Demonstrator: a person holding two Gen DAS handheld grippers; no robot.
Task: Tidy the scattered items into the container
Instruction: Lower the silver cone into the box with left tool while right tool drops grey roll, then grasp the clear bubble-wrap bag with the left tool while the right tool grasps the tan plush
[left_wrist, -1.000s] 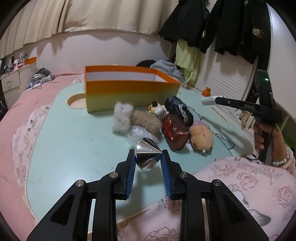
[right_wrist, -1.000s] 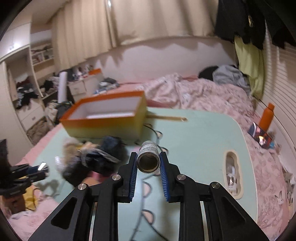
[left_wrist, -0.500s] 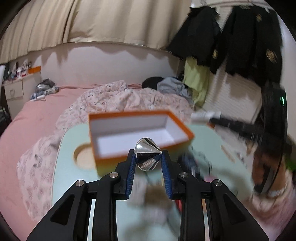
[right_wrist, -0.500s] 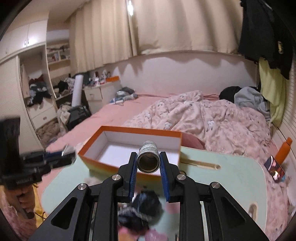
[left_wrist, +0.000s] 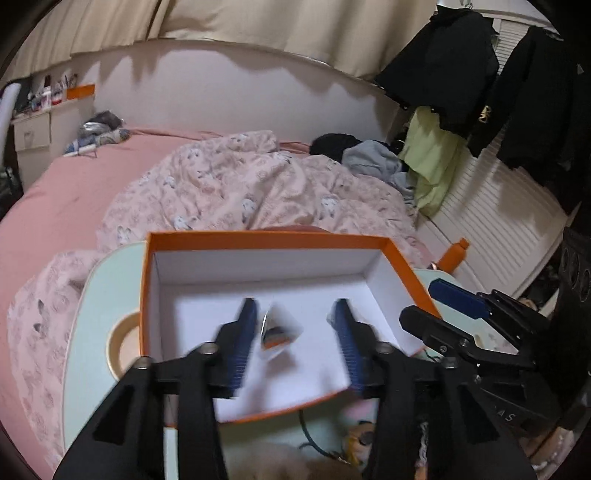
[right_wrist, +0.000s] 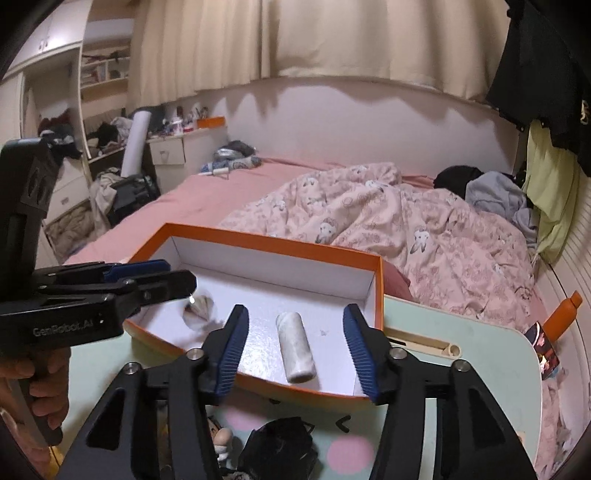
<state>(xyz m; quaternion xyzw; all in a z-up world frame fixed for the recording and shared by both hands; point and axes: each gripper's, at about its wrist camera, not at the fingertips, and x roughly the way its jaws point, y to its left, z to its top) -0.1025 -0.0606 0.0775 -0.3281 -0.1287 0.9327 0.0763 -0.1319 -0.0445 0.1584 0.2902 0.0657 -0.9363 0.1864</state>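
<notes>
Both grippers over orange box (right_wrist: 375, 291), jaws opening, nothing pinched. Left gripper (left_wrist: 295, 343): shiny cone (left_wrist: 275, 328) dropping free between pads, likely hard, slick. Right gripper (right_wrist: 293, 347): pale roll (right_wrist: 297, 347) lying in box ahead; light, rolls; take across barrel.

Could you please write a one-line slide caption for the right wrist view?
Right gripper opening above the orange box, cylinder lying inside, unheld.

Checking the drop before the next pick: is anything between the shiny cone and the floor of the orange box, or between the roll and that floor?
Nothing visible. The shiny cone is blurred between the opening left gripper jaws, above the orange box floor. The roll already lies on that floor, clear of the opening right gripper.
</notes>
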